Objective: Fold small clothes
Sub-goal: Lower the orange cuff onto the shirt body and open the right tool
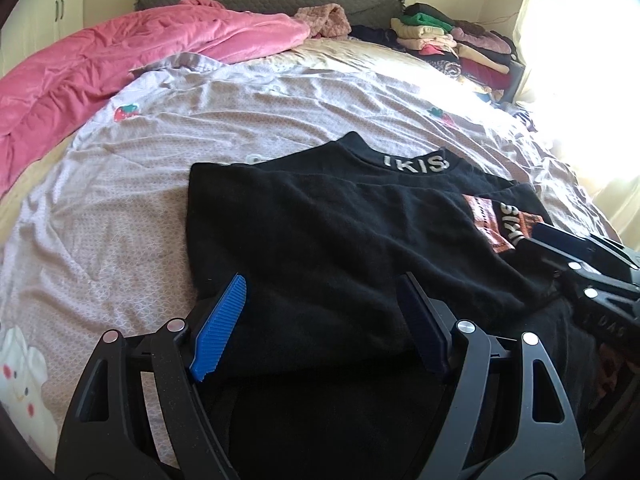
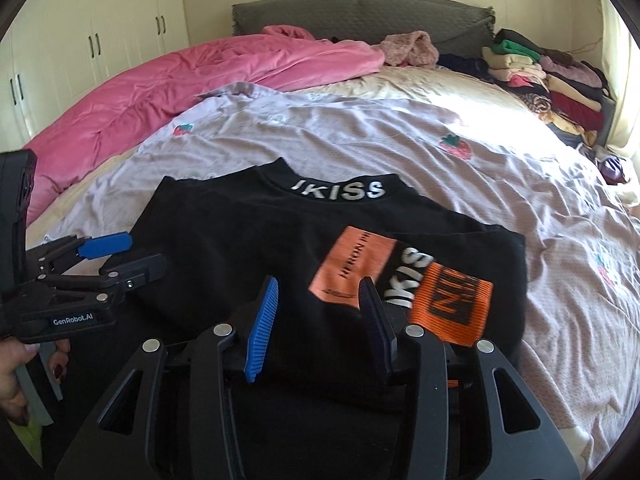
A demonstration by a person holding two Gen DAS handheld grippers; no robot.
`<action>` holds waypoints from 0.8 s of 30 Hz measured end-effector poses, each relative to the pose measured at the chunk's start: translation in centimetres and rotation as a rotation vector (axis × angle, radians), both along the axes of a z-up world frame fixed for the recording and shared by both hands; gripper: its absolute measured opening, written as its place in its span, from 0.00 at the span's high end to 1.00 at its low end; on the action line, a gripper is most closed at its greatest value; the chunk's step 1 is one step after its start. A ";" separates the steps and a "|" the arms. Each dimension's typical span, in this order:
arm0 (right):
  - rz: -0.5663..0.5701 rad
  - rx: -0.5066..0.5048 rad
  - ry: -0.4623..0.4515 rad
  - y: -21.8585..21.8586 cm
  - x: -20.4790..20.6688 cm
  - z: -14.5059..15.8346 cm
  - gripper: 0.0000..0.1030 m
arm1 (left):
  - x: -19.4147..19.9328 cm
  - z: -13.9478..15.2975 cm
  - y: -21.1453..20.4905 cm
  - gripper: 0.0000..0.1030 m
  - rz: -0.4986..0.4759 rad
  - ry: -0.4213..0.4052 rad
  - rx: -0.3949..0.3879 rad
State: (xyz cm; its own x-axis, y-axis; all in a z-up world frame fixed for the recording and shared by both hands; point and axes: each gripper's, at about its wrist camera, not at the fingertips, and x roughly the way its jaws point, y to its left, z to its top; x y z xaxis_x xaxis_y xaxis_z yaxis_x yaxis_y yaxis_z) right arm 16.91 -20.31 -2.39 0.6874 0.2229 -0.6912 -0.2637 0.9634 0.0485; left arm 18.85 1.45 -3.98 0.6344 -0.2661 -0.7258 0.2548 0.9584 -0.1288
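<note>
A black top lies flat on the bed's pale purple sheet, near the front edge. Its neck band points to the far end of the bed and has white letters on it. The side parts are folded in over the middle. One folded part shows orange patches with black and white letters.

The left gripper hangs over the near edge of the top with its two fingers spread wide. Nothing is between them but the cloth underneath. The right gripper is also spread apart, a bit less wide, over the near edge by the orange patches. I cannot tell if its fingertips touch the cloth.

The right view shows the whole word on the neck band and both orange patches. The left view cuts most of the patches off behind the other tool. The right view also shows white cupboard doors. Both views show a pink blanket and a pile of folded clothes at the far end.
</note>
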 end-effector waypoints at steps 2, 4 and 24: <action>0.014 0.002 0.014 0.4 0.4 -0.4 0.60 | 0.3 -0.7 -0.2 0.32 -0.011 0.033 0.010; 0.006 -0.014 0.044 0.5 1.1 -1.2 0.59 | 0.6 -1.4 -0.2 0.32 -0.014 0.065 0.026; -0.121 0.017 0.124 -2.3 1.2 -2.9 0.61 | 0.0 -1.3 0.2 0.31 -0.025 0.063 -0.001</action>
